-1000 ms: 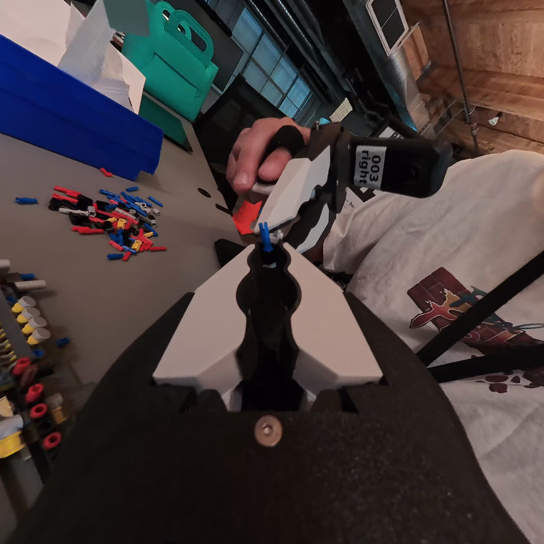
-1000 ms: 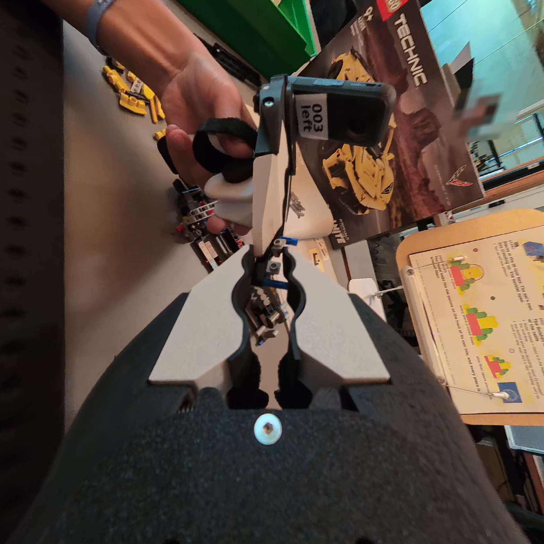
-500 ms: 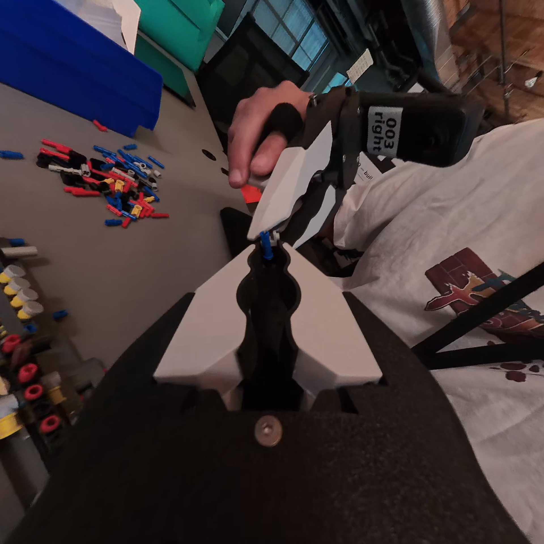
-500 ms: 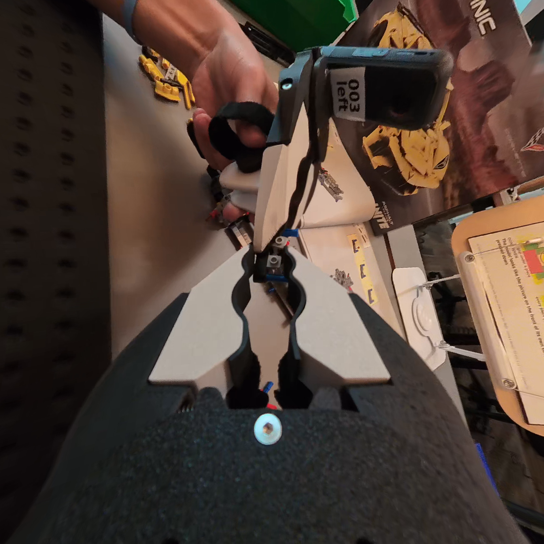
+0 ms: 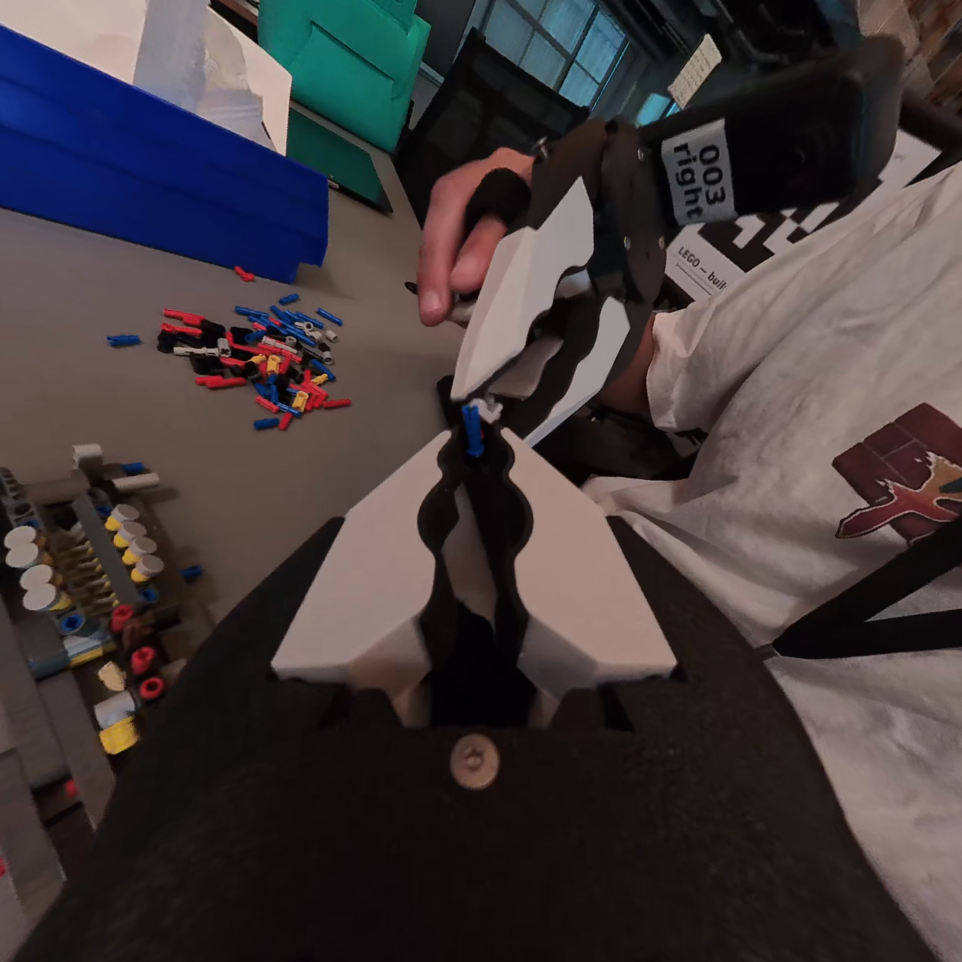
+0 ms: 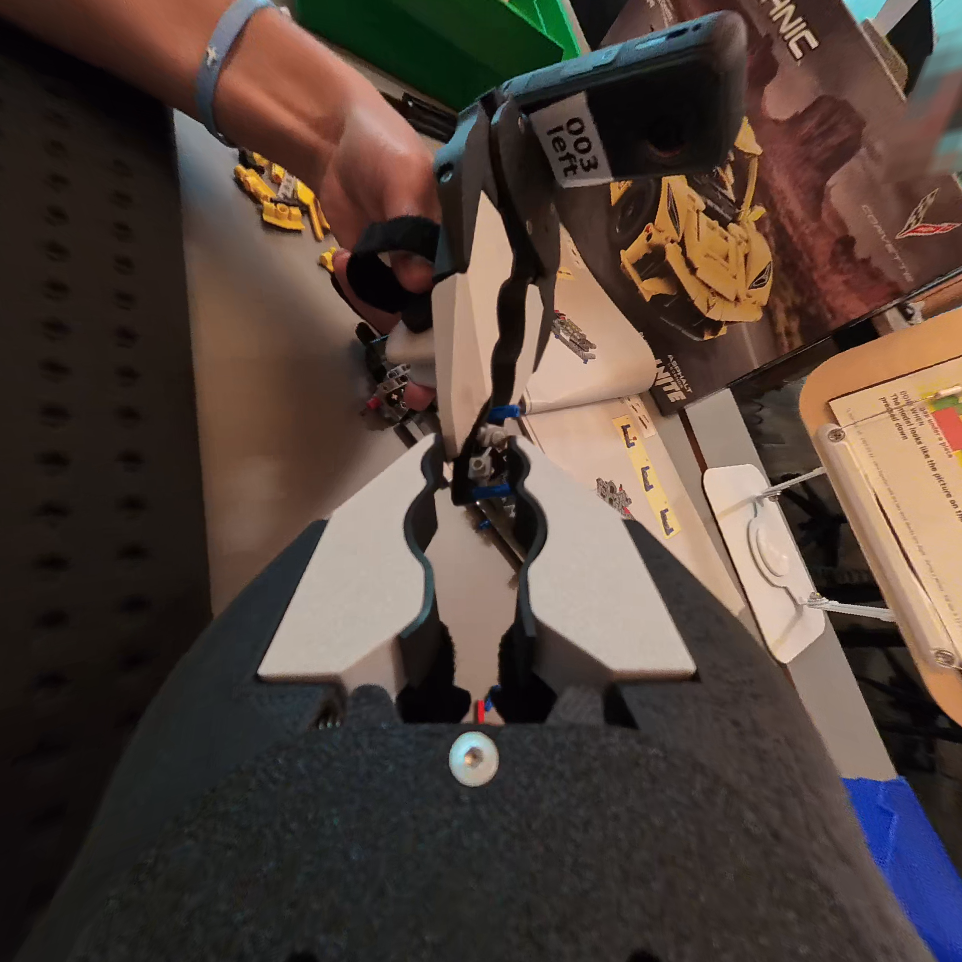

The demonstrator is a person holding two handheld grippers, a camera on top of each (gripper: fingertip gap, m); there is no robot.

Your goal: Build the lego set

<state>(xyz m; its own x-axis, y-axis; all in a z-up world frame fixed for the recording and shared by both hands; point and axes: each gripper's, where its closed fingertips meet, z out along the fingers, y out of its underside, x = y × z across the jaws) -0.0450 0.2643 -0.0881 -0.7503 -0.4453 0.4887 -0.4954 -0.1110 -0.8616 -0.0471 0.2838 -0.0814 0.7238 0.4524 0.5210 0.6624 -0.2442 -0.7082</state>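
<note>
L gripper (image 5: 475,440) tips pressed together on a blue pin (image 5: 472,431), pin upright, top end poking out past the tips. R gripper (image 5: 476,398) meets it tip to tip from above in L wrist view, its tips closed on a small grey piece (image 5: 489,410) that sits just beside/touching the pin's top. Both held in air above table edge, near the person's white shirt (image 5: 781,416).

R wrist view: R gripper (image 6: 476,458) pinching the grey piece (image 6: 480,463), which carries blue pins (image 6: 492,490) sticking out sideways. Wide gap lower down betw. its fingers, only the tips bear on the part. L gripper (image 6: 481,424) comes in from the top, tips shut; one blue pin (image 6: 502,412) juts out at its tip. Exact join betw. pin and grey piece too small to tell.

Hand (image 5: 458,250) on R gripper, finger thru black strap. Hand (image 6: 364,172) on L gripper, blue wristband (image 6: 218,62).

Table (image 5: 156,494) grey. Loose pile of red, blue, black, yellow pins (image 5: 260,359) well off to the left in L view. Part-built assembly (image 5: 78,562) w/ grey beams, white-capped yellow cylinders, red bushes at the left edge. Blue bin (image 5: 156,182) behind the pile, teal bin (image 5: 354,67) farther back.

R view: yellow parts (image 6: 281,203) on table behind L hand, set box (image 6: 781,182) w/ yellow car picture, open instruction booklet (image 6: 588,364) under it.
</note>
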